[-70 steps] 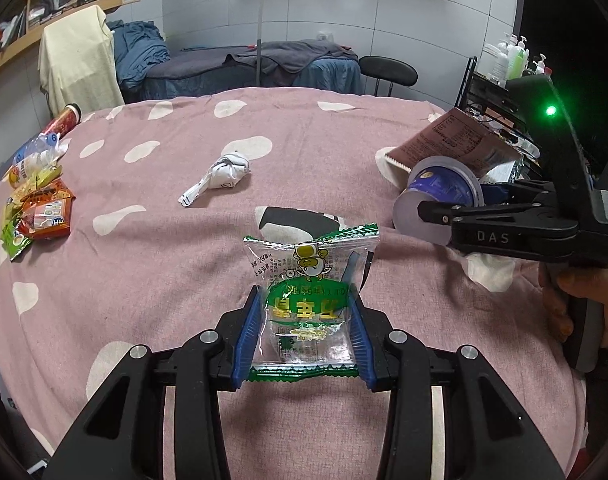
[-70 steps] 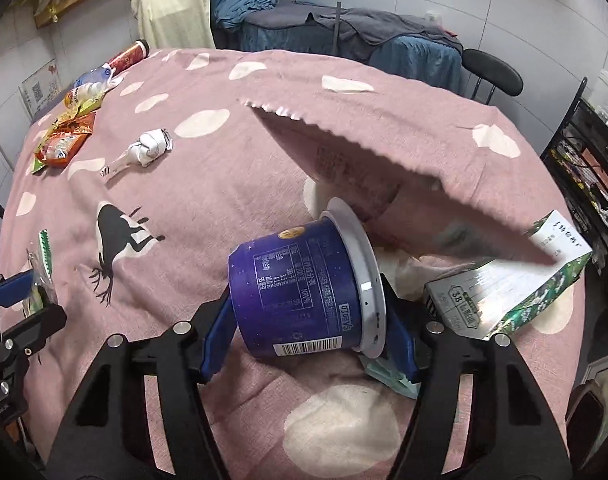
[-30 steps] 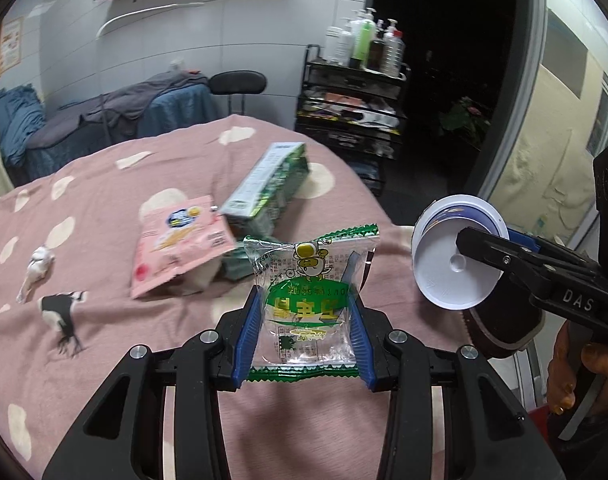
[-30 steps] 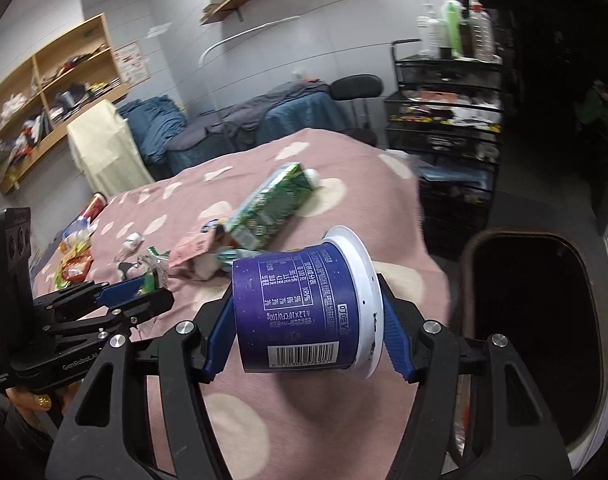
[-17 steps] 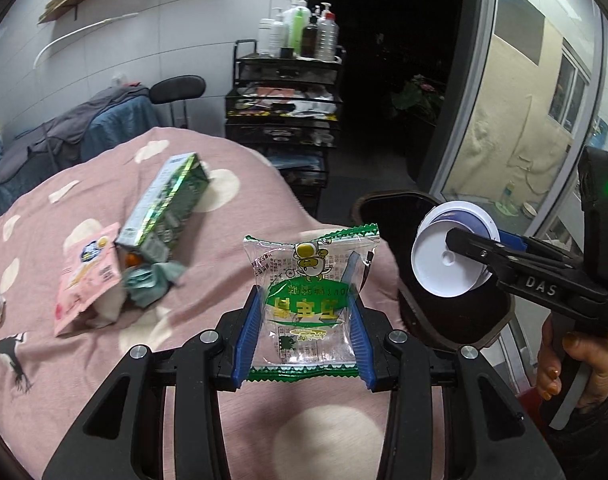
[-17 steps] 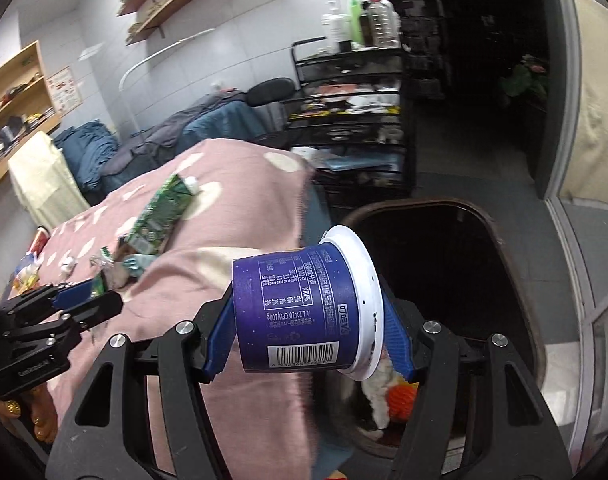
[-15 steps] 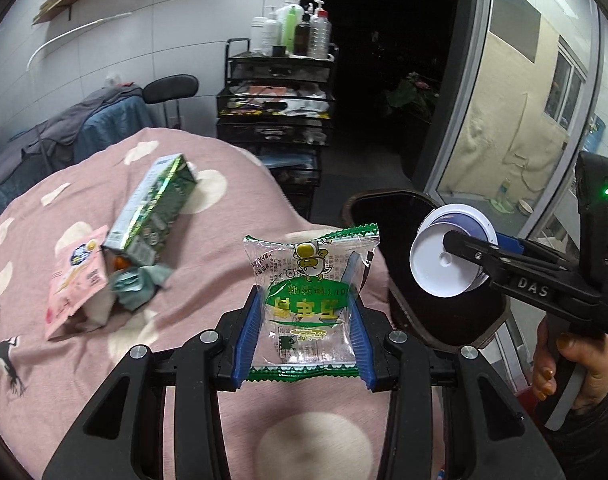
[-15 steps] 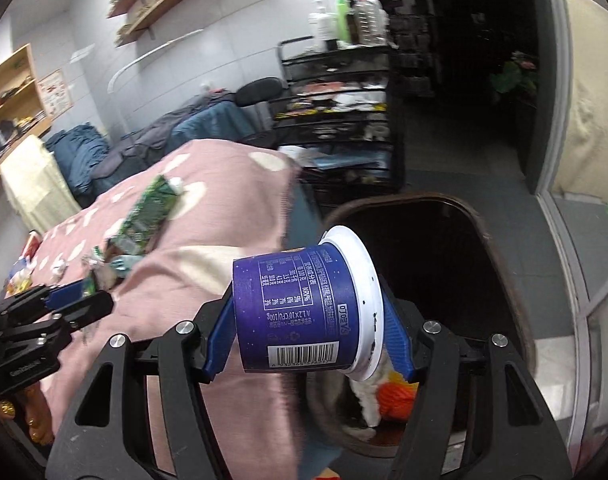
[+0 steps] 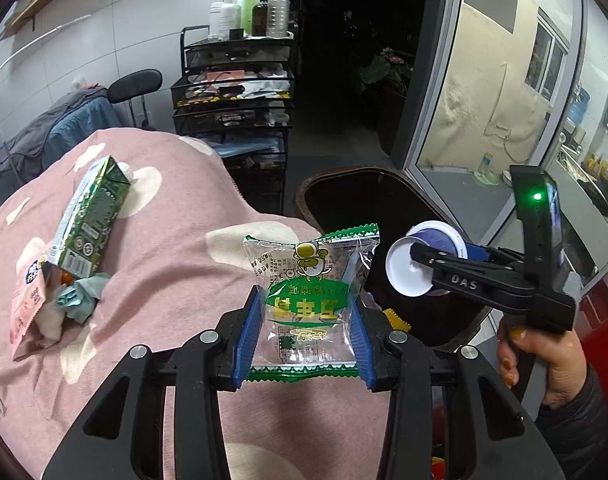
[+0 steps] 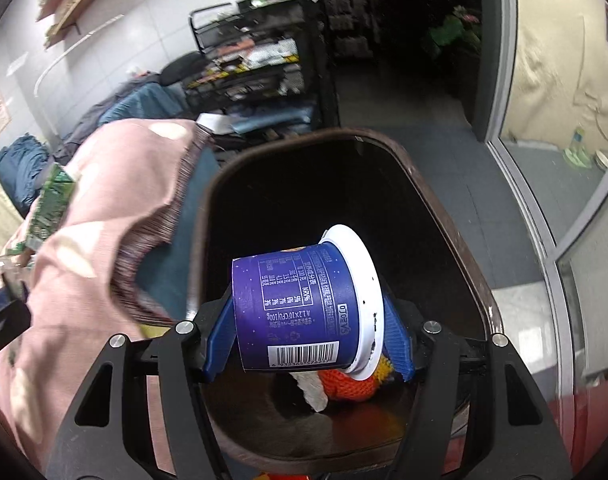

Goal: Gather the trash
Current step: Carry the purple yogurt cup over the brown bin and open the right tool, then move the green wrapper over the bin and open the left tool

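My left gripper [image 9: 309,312] is shut on a clear and green snack wrapper [image 9: 309,292], held above the pink bedspread [image 9: 164,264] near its edge. My right gripper [image 10: 305,320] is shut on a purple yogurt cup [image 10: 300,316] with a white rim, held on its side over the open mouth of a dark brown trash bin [image 10: 208,208]. The left wrist view shows the right gripper [image 9: 427,264], the cup [image 9: 419,264] and the bin [image 9: 304,196] to the right of the wrapper. Orange and white trash [image 10: 343,390] lies inside the bin.
A green carton [image 9: 90,216], a pink packet [image 9: 22,312] and crumpled tissue [image 9: 78,300] lie on the bedspread at left. A black wire cart [image 9: 236,108] with bottles stands behind the bed. A glass door [image 9: 503,100] is at right.
Both grippers swung right from the bed toward the bin. The right gripper with the cup has moved from beside the bed to directly over the bin's opening. Both stay shut on their items.
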Motion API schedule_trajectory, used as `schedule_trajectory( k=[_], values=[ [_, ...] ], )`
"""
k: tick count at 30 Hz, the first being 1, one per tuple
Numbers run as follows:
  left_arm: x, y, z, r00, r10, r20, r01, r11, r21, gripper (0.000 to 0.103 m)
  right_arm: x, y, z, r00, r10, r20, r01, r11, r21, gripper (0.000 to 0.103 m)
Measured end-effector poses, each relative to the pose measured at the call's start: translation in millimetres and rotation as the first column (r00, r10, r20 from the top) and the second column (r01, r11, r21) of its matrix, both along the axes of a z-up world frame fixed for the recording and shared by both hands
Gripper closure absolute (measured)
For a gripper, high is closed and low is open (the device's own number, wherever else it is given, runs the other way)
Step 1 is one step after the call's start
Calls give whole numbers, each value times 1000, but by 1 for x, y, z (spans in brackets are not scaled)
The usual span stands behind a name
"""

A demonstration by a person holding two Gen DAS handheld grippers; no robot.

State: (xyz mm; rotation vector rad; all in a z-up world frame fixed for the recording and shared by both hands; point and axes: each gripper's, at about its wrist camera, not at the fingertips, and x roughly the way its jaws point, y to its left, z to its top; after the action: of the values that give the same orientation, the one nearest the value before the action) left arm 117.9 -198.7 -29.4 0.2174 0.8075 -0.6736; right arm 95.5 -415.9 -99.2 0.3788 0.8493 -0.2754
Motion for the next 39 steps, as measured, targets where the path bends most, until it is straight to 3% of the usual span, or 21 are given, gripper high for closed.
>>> schedule_trajectory(
  k=[9, 13, 15, 22, 25, 31, 39],
  values=[
    [0, -24, -7, 999, -43, -7, 43, 999, 31, 62, 3, -19, -32, 998, -56, -42, 58, 997, 60, 38],
    [-1, -32, -10, 998, -60, -10, 61, 997, 47, 62, 1, -26, -36, 995, -89, -36, 92, 992, 83, 25],
    [-1, -36, -13, 998, -68, -16, 69, 996, 54, 62, -2, -28, -34, 994, -101, -31, 104, 991, 88, 25],
    [-1, -54, -19, 995, -92, -36, 94, 993, 70, 62, -22, -33, -15, 986, -161, 39, 157, 984, 87, 21],
    [-1, -65, -22, 993, -108, -45, 111, 991, 77, 62, -31, -34, 0, 979, -189, 70, 187, 981, 45, 21],
    [-3, -92, -29, 987, -148, -64, 154, 983, 101, 62, -52, -43, 29, 953, -261, 152, 266, 964, -10, 20],
    [-4, -124, -43, 982, -171, -83, 182, 971, 153, 62, -69, -61, 46, 922, -337, 193, 350, 936, -36, 17]
  ],
)
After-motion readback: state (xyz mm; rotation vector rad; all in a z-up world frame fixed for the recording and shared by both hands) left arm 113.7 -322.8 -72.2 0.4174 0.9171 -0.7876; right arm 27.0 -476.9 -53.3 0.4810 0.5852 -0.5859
